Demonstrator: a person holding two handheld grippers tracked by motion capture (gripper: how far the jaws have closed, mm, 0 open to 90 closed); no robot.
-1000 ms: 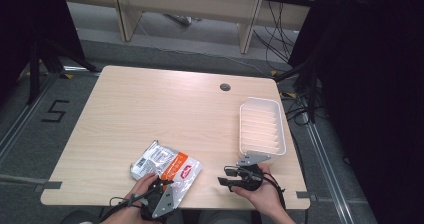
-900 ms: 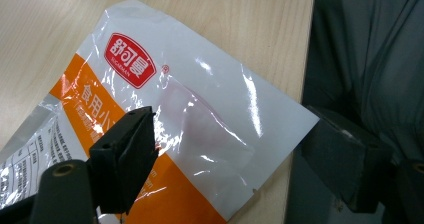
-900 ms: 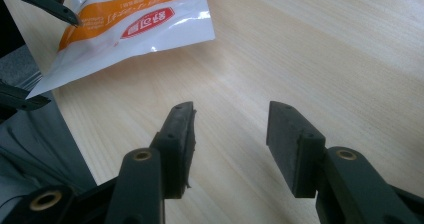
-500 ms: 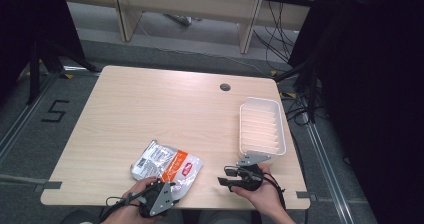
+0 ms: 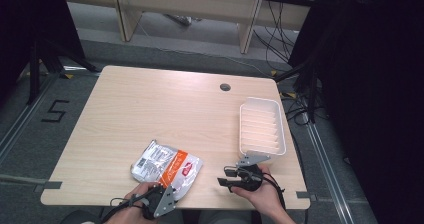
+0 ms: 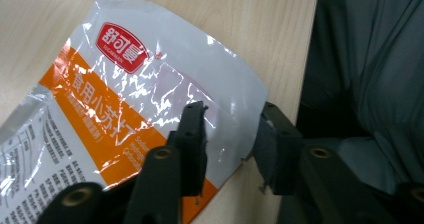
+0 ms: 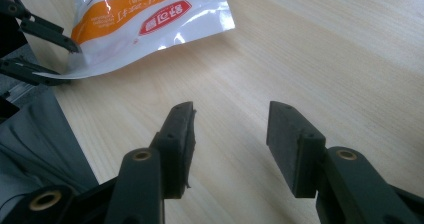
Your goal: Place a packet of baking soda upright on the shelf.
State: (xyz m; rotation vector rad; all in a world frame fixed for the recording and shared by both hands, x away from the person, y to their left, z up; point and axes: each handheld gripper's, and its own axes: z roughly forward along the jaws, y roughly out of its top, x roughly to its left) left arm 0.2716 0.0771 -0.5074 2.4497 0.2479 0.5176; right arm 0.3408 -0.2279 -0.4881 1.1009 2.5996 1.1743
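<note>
A: What does the pouch [image 5: 166,164] look like?

B: It is a flat, shiny foil pouch. The near part is white, with a red label that carries white characters. Under it runs a broad orange band with more white characters, and the far part is silver with small black print and a small code square. The surface is wrinkled and throws back the light.

A: Where does it lie?

B: It lies flat on the wooden table [image 5: 165,104], near the front edge, on the person's left side. One corner comes close to the table edge. The white tray [image 5: 261,127] stands well apart from it, on the right side.

A: And the left gripper [image 5: 167,191]?

B: It is at the near corner of the pouch. In the left gripper view the white corner [image 6: 235,109] sits between the two black jaws. The jaws have just been closing around it. One pad lies against the foil, but at the other side I see a thin gap, so I cannot tell if the corner is really pinched already.

A: What about the right gripper [image 5: 227,176]?

B: It is held low over the bare table, just in front of the tray. Its jaws stand apart with nothing between them, only the wood under them. In its own view the pouch [image 7: 145,19] shows farther off, upside down.
</note>
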